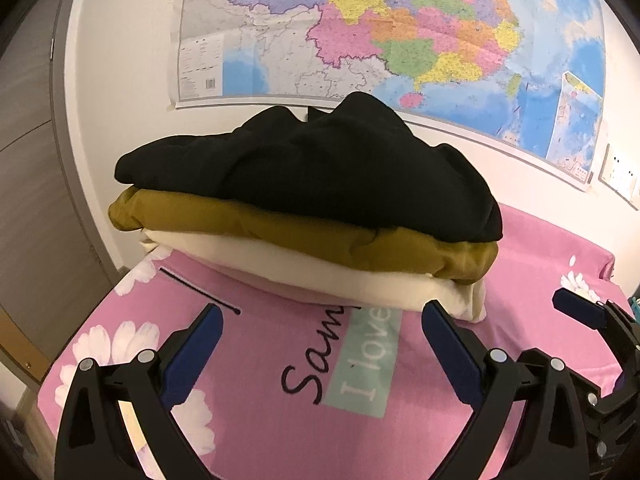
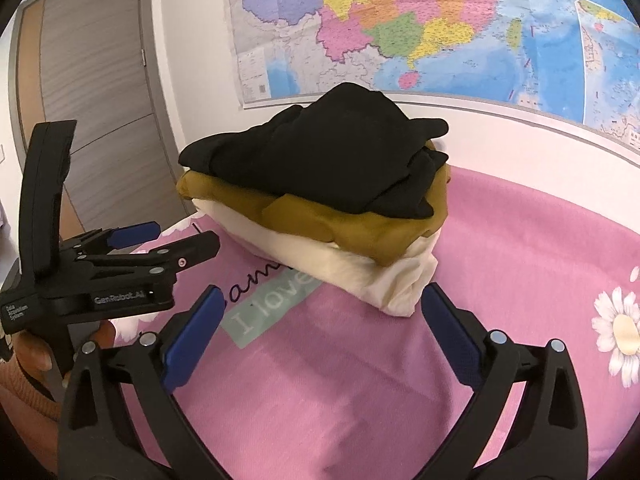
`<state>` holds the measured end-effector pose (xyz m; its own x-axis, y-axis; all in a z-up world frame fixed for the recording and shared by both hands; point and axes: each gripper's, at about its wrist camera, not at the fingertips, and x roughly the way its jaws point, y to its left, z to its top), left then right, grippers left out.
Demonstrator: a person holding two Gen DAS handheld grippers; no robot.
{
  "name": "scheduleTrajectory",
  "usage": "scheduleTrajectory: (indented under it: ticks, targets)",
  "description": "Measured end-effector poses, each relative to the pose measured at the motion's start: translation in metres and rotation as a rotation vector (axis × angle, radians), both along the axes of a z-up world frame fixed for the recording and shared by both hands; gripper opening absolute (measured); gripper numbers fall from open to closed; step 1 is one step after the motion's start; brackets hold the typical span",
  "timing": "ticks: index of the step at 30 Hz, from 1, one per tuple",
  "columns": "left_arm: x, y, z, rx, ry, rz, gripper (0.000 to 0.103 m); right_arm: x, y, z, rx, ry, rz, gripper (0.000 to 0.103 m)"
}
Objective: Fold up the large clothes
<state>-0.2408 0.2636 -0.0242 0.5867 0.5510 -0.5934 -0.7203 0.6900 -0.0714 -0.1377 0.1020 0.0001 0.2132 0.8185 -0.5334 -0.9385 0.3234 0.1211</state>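
Observation:
A stack of three folded clothes lies on the pink bedsheet (image 1: 280, 360): a black garment (image 1: 312, 164) on top, a mustard one (image 1: 360, 244) under it, a cream one (image 1: 340, 280) at the bottom. The stack also shows in the right wrist view, black (image 2: 320, 156), mustard (image 2: 352, 232), cream (image 2: 360, 276). My left gripper (image 1: 322, 312) is open and empty just in front of the stack. My right gripper (image 2: 322, 300) is open and empty near the stack's front corner. The left gripper (image 2: 176, 240) shows at the left of the right wrist view.
A large coloured map (image 1: 380, 32) hangs on the white wall behind the bed. A grey door (image 2: 92, 80) stands at the left. The sheet (image 2: 520, 260) has daisy prints and an "I love" label (image 1: 368, 360). A wall socket (image 1: 620, 176) is at the right.

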Motion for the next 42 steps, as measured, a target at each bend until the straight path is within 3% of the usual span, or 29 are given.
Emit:
scheduleTrajectory:
  ticks: [42]
  targets:
    - [-0.012,-0.016,0.000,0.029,0.016,0.003,0.096,-0.011,-0.011,-0.001,0.003,0.022,-0.003,0.097]
